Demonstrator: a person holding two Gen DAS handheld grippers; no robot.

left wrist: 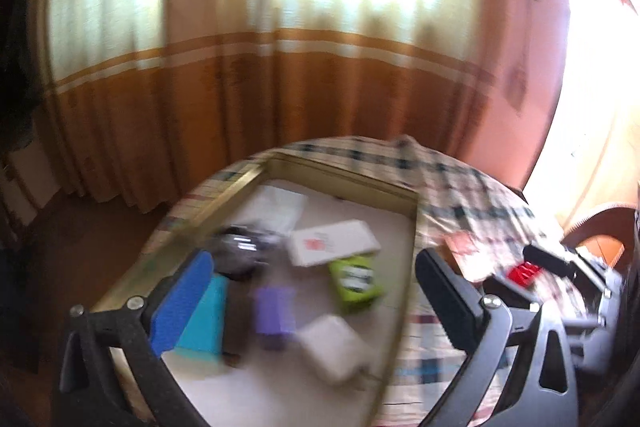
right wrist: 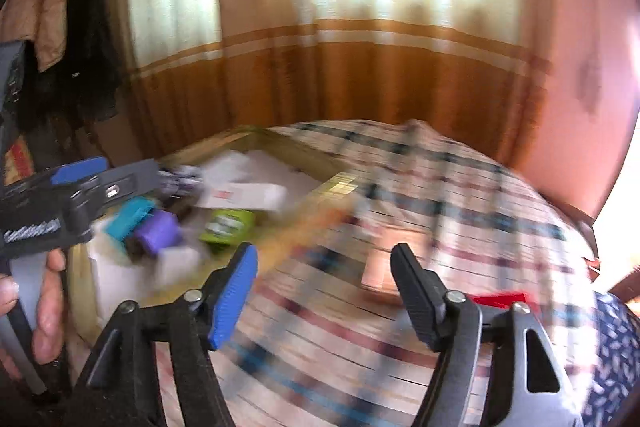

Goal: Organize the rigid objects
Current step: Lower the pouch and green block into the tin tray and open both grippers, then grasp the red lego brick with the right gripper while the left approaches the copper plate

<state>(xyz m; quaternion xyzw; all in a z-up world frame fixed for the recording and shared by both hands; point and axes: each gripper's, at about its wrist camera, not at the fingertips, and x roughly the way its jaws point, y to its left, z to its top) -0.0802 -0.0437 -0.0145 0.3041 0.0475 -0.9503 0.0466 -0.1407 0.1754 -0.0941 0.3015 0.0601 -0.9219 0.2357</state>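
both views are motion-blurred. in the left wrist view, the left gripper (left wrist: 316,291) occupies the lower part of the frame with its jaws spread wide apart and nothing clamped between them; one finger carries a blue pad (left wrist: 182,301) at lower left, the other a black pad (left wrist: 448,291) at lower right. between and beyond the fingers lies a shallow tray (left wrist: 340,173) with a pale floor and a yellowish rim, resting on a round table covered by a plaid cloth (left wrist: 460,187). inside the tray, at the centre of the frame: a teal block (left wrist: 206,323) just beside the blue pad, a purple block (left wrist: 274,313), a green box (left wrist: 354,279), a white flat box with a red mark (left wrist: 334,241), a white rounded block (left wrist: 332,345) and a dark shiny item (left wrist: 238,253) whose type cannot be determined. outside the tray, at right of frame on the cloth, a pinkish card (left wrist: 464,251) and a red item (left wrist: 524,273) are visible, the red item close to the right gripper's fingers. in the right wrist view, the right gripper (right wrist: 324,281) sits at the bottom centre with its jaws apart and empty, positioned over the plaid cloth; the pinkish card (right wrist: 390,267) lies just beyond the black finger, and the red item (right wrist: 500,299) shows at lower right behind that finger. the tray contents appear at centre left. a hand (right wrist: 44,303) at the left edge holds the left gripper's handle. orange curtains (right wrist: 360,79) fill the background.
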